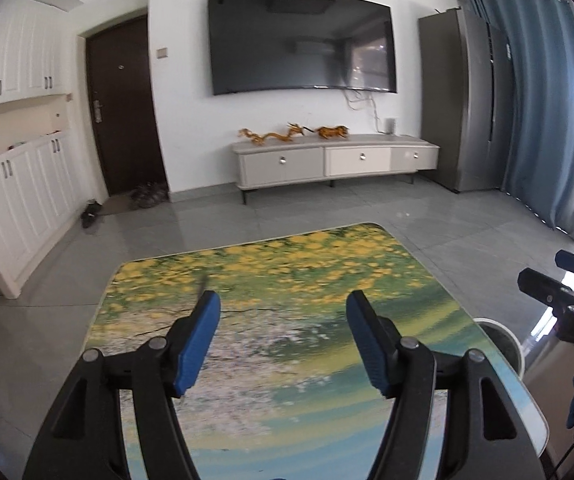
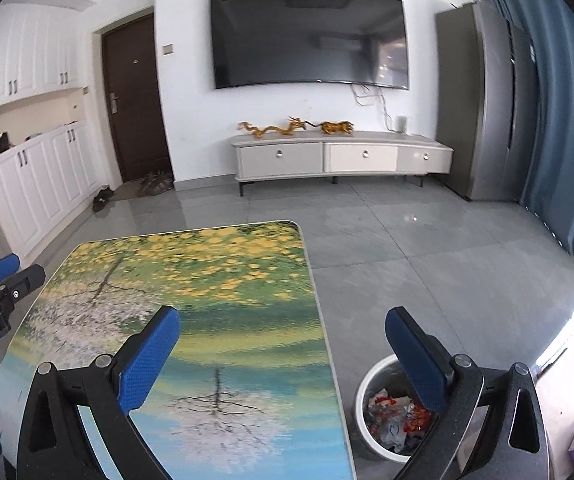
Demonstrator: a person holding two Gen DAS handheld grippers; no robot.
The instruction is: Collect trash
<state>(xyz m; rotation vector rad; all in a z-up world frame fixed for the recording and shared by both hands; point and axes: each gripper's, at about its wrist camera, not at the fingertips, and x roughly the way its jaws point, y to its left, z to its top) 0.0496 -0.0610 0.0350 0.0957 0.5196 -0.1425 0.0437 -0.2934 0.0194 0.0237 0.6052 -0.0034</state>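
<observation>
With both pairs of jaws standing wide apart and gripping nothing, looking close to finished. Left gripper (image 1: 283, 312) hovering above the counter (image 1: 307, 264), blue pads spread, nothing between them. Right gripper (image 2: 283, 332) hanging over the counter's right edge, one pad above the painted top and the other above the bin (image 2: 367, 396), likewise released and empty.

Moving outward: seeing no loose scrap anywhere on the visible part of the counter, only its printed picture of yellow blossom, water and a bare tree. Trash (image 2: 395, 412) lying inside the bin, a crumpled heap of red, white and clear wrappers, sitting low under the rim. Bin standing on the floor (image 2: 427, 248) just beside the counter's right edge.

Judging from this: collecting seemingly done, with perhaps only a check of the near counter edge left, hidden behind the gripper bodies. Floor tiles in view also showing no litter.

Counting: two grippers, four blue pads, one counter, one bin. Wrapper pieces too tangled to number. Farther off, one television (image 1: 301, 42) on the wall, one low cabinet (image 1: 335, 160) below it carrying two golden figurines (image 1: 293, 133), one dark door (image 1: 121, 112), one blue curtain (image 1: 547, 120).
</observation>
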